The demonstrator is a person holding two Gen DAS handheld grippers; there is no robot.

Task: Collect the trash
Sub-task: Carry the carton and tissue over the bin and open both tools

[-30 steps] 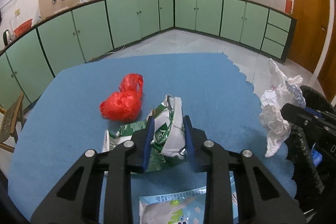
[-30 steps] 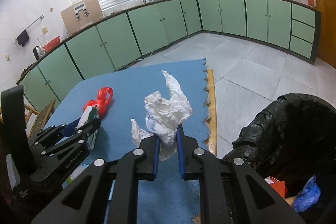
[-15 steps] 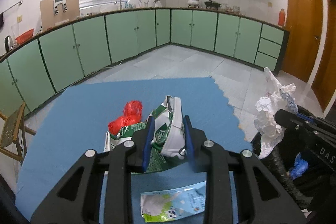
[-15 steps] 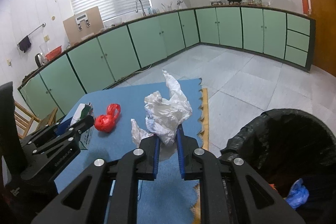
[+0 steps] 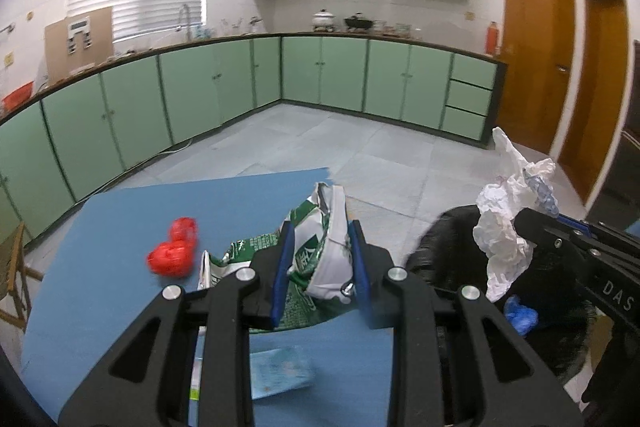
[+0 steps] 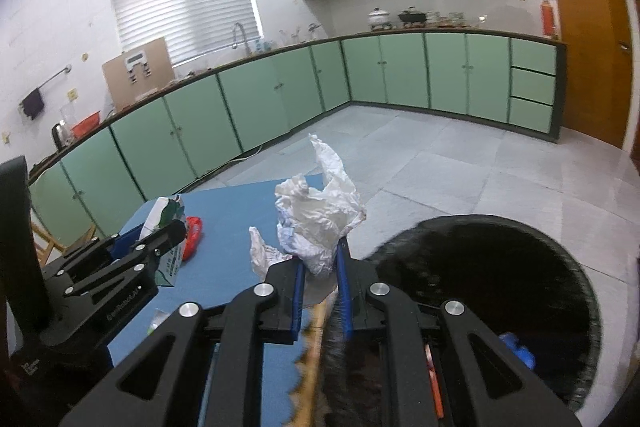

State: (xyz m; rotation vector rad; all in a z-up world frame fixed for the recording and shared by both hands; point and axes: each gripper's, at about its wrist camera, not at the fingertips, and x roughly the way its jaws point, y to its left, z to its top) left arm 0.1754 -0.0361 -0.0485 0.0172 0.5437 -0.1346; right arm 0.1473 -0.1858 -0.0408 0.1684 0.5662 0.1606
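Note:
My left gripper [image 5: 320,247] is shut on a crumpled green and white carton [image 5: 320,231], held above the blue mat [image 5: 120,223]. The same carton [image 6: 166,215] shows at the left of the right wrist view. My right gripper [image 6: 320,255] is shut on a wad of white crumpled paper [image 6: 320,219], lifted beside the rim of the black-lined trash bin [image 6: 500,287]. That wad [image 5: 508,227] hangs over the bin [image 5: 448,239] in the left wrist view. A red plastic bag [image 5: 174,255] lies on the mat to the left.
A flat light-blue wrapper [image 5: 280,371] lies on the mat under my left gripper. Blue and orange scraps [image 6: 516,351] sit inside the bin. Green cabinets [image 5: 320,75] line the far walls beyond a tiled floor. A wooden chair [image 5: 12,267] stands left of the mat.
Both grippers have risen and swung right toward the bin, each keeping its load. The red bag and wrapper stay on the mat, and the bin's opening now fills the lower right.

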